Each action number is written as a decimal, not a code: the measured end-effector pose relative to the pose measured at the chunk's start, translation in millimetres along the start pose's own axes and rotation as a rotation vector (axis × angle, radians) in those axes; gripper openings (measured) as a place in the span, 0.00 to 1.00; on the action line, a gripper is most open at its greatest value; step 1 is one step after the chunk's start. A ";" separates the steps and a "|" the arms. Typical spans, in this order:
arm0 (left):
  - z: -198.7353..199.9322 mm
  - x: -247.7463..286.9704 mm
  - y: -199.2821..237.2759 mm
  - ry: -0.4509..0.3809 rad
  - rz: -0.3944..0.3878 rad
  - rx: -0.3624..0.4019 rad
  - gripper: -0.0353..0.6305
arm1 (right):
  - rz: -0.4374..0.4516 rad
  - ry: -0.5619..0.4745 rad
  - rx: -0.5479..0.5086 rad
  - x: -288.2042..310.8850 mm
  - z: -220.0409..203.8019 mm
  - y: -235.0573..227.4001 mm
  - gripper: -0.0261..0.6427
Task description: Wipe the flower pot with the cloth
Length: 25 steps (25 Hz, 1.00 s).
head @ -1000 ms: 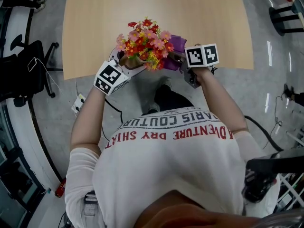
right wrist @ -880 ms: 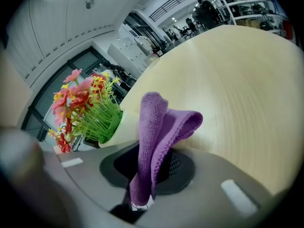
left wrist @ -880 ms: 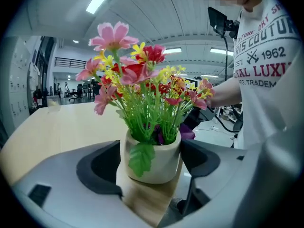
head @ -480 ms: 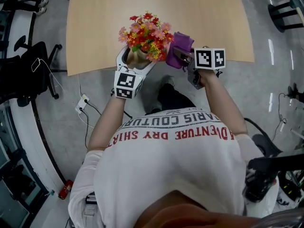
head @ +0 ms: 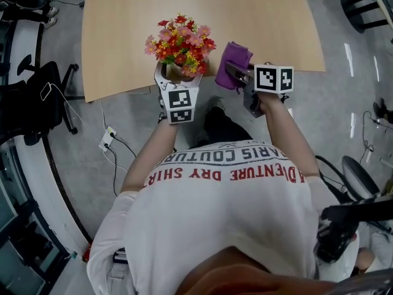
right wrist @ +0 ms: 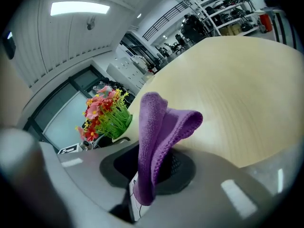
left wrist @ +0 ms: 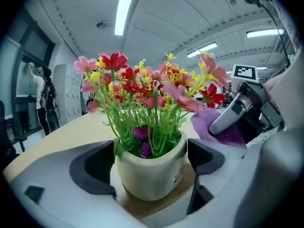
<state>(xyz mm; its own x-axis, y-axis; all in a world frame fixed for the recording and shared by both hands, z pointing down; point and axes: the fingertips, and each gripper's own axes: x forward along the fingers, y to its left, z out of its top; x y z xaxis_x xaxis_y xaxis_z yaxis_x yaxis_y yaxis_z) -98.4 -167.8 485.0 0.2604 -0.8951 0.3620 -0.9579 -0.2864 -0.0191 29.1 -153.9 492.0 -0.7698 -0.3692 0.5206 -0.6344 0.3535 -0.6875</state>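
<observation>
Cream rounded flower pot (left wrist: 148, 172), filled with red, pink and yellow artificial flowers (left wrist: 152, 87), is seen standing at the near edge of the large pale wooden table (head: 245, 11), between the jaws of the left gripper (head: 178, 74). No contact between cloth and pot is shown, so the wiping is judged not to be in hand at this instant. No dirt or wiped patch can be made out on the pot, so what has been done cannot be told, and the strokes over its wall are taken as still to come.

The left gripper's jaws have just been opening and are now spread wide, with the pot between them. Their dark pads lie just beside its two sides, and no squeeze can be made out, so the pot is judged to be let go onto the table rather than clamped.

A folded purple knitted cloth (right wrist: 161, 122) is pinched in the closed jaws of the right gripper (right wrist: 145, 186), with its loose fold standing up past the tips. It is held to the right of the left gripper, near the pot but apart from it.
</observation>
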 end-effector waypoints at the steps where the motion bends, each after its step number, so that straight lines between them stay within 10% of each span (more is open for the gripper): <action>1: -0.1 -0.1 0.1 -0.001 0.005 -0.002 0.77 | 0.002 -0.003 0.002 -0.7 0.1 -0.4 0.13; 11: -0.8 -1.3 1.0 0.007 -0.058 0.013 0.76 | 0.032 -0.009 0.003 -2.7 -2.5 5.8 0.13; 25: 0.4 -2.8 -3.5 0.049 -0.384 0.139 0.76 | 0.168 0.029 0.008 2.8 2.3 37.9 0.13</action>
<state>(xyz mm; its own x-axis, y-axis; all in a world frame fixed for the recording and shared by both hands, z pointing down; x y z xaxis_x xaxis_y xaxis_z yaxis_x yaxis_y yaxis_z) -95.7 -164.5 483.7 0.5866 -0.6977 0.4113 -0.7658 -0.6431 0.0015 3.1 -143.5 466.3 -0.8668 -0.2802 0.4124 -0.4961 0.4010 -0.7702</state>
